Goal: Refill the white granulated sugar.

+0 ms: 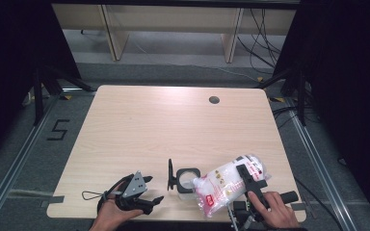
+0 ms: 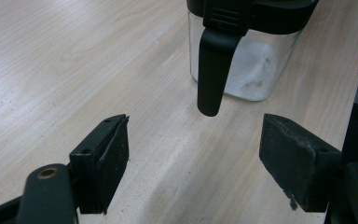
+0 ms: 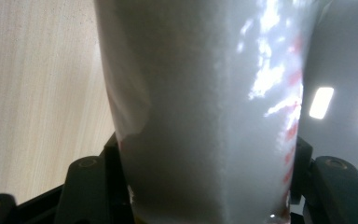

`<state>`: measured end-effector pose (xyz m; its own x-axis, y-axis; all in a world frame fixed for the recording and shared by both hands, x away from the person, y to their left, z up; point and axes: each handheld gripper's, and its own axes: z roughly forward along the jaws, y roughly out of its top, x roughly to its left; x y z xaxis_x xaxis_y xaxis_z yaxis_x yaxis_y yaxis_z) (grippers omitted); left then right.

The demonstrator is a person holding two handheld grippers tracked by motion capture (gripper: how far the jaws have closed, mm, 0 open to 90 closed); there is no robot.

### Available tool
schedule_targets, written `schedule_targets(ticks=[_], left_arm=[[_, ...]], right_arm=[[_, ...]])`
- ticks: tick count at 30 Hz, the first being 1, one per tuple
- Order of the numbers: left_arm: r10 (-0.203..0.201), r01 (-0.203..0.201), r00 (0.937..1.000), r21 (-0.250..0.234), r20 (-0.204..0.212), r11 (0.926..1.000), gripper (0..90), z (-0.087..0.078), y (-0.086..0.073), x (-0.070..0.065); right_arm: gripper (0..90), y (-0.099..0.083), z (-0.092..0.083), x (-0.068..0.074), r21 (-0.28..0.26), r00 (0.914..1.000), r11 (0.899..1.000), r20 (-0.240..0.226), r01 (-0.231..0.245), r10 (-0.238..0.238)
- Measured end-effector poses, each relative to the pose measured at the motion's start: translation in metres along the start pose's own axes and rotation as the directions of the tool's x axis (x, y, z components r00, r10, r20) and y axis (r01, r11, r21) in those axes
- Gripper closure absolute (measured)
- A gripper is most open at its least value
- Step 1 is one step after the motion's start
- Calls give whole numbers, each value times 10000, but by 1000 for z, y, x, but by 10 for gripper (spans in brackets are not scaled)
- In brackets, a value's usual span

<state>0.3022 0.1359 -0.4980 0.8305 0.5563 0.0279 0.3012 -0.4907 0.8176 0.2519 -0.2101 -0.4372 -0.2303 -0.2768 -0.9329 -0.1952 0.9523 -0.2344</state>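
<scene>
We note the pale wooden tabletop lies bare across its far and middle stretch, all items crowding the near edge. The clear square plastic jar with a black lid frame stands near that edge, flip lid raised, a low layer of white grains inside. The right hand-held gripper clamps the clear plastic bag of white granules with red print, tilted just beside the jar's mouth. The left hand-held gripper rests released, jaws apart, short of the jar.
</scene>
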Motion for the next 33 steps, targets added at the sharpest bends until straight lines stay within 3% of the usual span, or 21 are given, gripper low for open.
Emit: schedule_targets(ticks=[3, 7, 12, 14, 22, 29, 30, 33], left_arm=[[17, -17, 10000, -15, -78, 10000, 237, 0, 0, 0], [13, -13, 10000, -24, 3, 10000, 237, 0, 0, 0], [9, -9, 10000, -22, 2, 10000, 237, 0, 0, 0], [8, -8, 10000, -22, 5, 10000, 237, 0, 0, 0], [-4, 4, 10000, -1, 1, 10000, 237, 0, 0, 0], [20, -20, 10000, -14, -78, 10000, 237, 0, 0, 0], [22, -22, 10000, -13, -77, 10000, 237, 0, 0, 0], [27, -27, 10000, -11, -80, 10000, 237, 0, 0, 0]], right_arm=[[405, 0, 0, -1, -27, 9999, 9999, 69, 118, -117], [404, 0, -1, 1, 58, 10000, 9999, 28, -82, 82], [404, 2, -2, -2, 82, 9994, 9996, 209, 279, -281], [404, 2, -3, -1, 136, 9999, 9999, 167, 19, -21], [405, 1, -1, -2, -107, 9992, 9999, 392, 123, -119], [405, 1, -2, -2, -29, 9998, 10000, 199, 65, -64], [405, 0, -2, -3, -43, 9995, 9996, 175, 274, -273], [406, 0, -1, -3, -52, 9995, 9996, 172, 265, -264]])
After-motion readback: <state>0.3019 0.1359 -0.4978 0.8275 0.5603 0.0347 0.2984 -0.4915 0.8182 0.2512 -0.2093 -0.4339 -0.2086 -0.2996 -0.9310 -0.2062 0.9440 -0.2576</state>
